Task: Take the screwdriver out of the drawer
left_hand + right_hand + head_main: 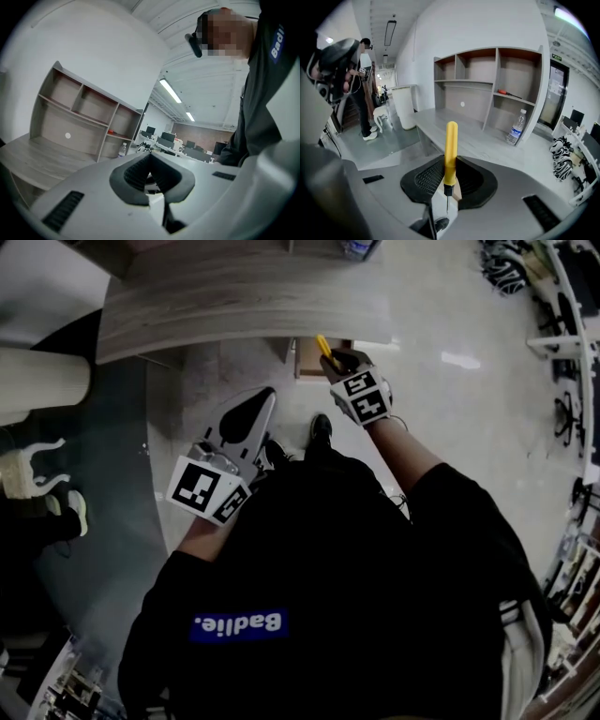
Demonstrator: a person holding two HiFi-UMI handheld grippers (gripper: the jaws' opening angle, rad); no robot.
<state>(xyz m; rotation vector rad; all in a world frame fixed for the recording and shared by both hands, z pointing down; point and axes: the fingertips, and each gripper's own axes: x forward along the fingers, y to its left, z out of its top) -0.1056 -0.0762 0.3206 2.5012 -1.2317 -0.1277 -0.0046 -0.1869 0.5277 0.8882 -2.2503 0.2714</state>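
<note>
Screwdriver (450, 145) clamped at its handle base by the right gripper (336, 360), above the drawer (306, 360) under the desk (234, 306) edge. The left gripper (151, 159) is closed and empty. Pivoting or slippage may be caused by this short hold.

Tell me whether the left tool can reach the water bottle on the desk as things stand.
Probably yes: the left tool is empty and the water bottle stands in the open on the desk ahead, nothing between. Its closed jaws must open first.
</note>
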